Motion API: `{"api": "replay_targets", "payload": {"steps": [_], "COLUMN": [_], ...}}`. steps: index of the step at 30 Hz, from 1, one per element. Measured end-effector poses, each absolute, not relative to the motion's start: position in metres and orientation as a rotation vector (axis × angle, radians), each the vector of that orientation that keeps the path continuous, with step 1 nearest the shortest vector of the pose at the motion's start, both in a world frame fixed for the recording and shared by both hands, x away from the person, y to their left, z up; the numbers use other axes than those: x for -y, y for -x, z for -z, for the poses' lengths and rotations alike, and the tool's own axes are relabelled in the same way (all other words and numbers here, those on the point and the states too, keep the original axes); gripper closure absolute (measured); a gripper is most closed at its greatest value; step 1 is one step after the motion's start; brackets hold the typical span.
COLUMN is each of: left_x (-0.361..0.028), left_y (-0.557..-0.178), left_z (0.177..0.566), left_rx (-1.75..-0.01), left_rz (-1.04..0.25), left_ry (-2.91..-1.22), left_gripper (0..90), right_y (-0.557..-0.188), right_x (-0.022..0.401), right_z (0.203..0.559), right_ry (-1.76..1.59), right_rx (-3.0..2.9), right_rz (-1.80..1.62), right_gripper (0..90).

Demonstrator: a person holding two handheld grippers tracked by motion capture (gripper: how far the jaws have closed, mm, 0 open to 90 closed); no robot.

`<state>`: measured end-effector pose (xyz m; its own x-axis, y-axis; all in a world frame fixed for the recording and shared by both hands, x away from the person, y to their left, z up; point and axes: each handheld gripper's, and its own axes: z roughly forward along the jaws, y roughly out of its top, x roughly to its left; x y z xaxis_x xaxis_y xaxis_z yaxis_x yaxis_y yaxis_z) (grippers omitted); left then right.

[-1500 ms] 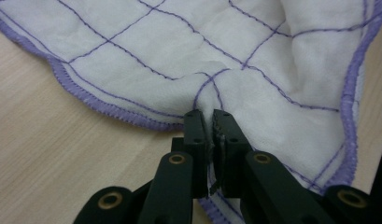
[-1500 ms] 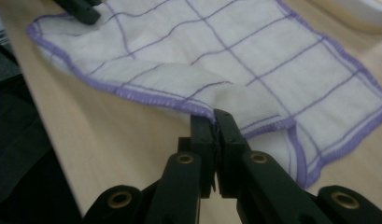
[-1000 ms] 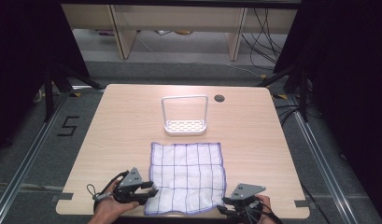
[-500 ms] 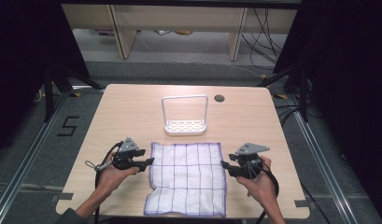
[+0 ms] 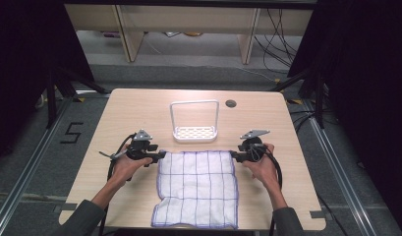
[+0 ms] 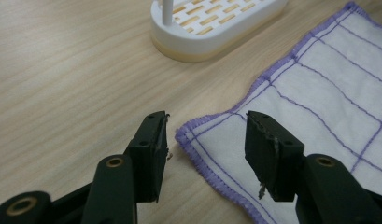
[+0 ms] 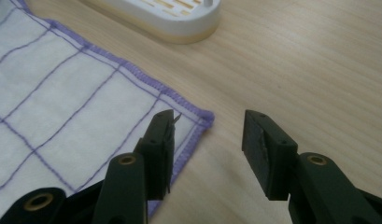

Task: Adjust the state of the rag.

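I am holding the left tongs (image 5: 161, 154) at the far left corner of the cloth (image 5: 197, 187). Its jaws are standing about half open, and they have just been closing a little after opening. In the left gripper view that purple-stitched corner (image 6: 188, 133) is lying flat between the left tongs (image 6: 207, 135), with neither pad pressing on it, so nothing is being gripped.

The cloth, white with a purple grid and purple hem, is lying spread on the tabletop (image 5: 139, 108), reaching from between my hands down to the near edge; its near part is lying a little rumpled.

Just beyond the cloth's far edge, a white rack (image 5: 195, 132) with a slotted oval base and a tall wire hoop is standing upright. I am seeing nothing in it. In the left gripper view its base (image 6: 216, 25) is sitting close past the cloth.

The right tongs (image 5: 234, 155) are sitting at the far right corner. In the right gripper view the right tongs (image 7: 208, 135) are standing about half open, one jaw over the corner (image 7: 198, 116) and the other over bare wood, holding nothing.

On the floor left of the tabletop, a marking (image 5: 72, 132) is reading "5".
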<state>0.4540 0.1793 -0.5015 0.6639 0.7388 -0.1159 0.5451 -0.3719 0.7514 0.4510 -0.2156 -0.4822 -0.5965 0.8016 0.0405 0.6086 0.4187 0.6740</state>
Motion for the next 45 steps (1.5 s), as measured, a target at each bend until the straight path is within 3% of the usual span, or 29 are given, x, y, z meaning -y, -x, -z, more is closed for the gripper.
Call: {"api": "replay_targets", "payload": {"steps": [21, 26, 30, 34, 45], "left_x": [-0.166, -0.163, -0.162, -0.162, -0.169], "left_y": [-0.46, -0.46, -0.46, -0.46, -0.464], "left_z": [0.51, 0.511, 0.511, 0.512, 0.502], "left_rx": [-0.959, -0.908, -0.887, -0.883, -0.887], "left_rz": [-0.296, -0.299, -0.277, -0.309, -0.357], "left_ry": [-2.189, -2.205, -2.204, -2.188, -2.143], "left_gripper": [51.3, 62.7, 77.1, 84.8, 86.6], "right_y": [-0.472, -0.471, -0.471, -0.472, -0.472], "right_x": [0.2, 0.198, 0.196, 0.195, 0.197], "right_z": [0.501, 0.5, 0.501, 0.501, 0.48], "right_ry": [-1.206, -1.219, -1.207, -1.163, -1.157], "right_rx": [-2.444, -2.471, -2.493, -2.487, -2.445], "right_rz": [-0.88, -0.906, -0.941, -0.933, -1.015], "right_gripper": [55.2, 67.8, 85.4, 88.8, 89.2]}}
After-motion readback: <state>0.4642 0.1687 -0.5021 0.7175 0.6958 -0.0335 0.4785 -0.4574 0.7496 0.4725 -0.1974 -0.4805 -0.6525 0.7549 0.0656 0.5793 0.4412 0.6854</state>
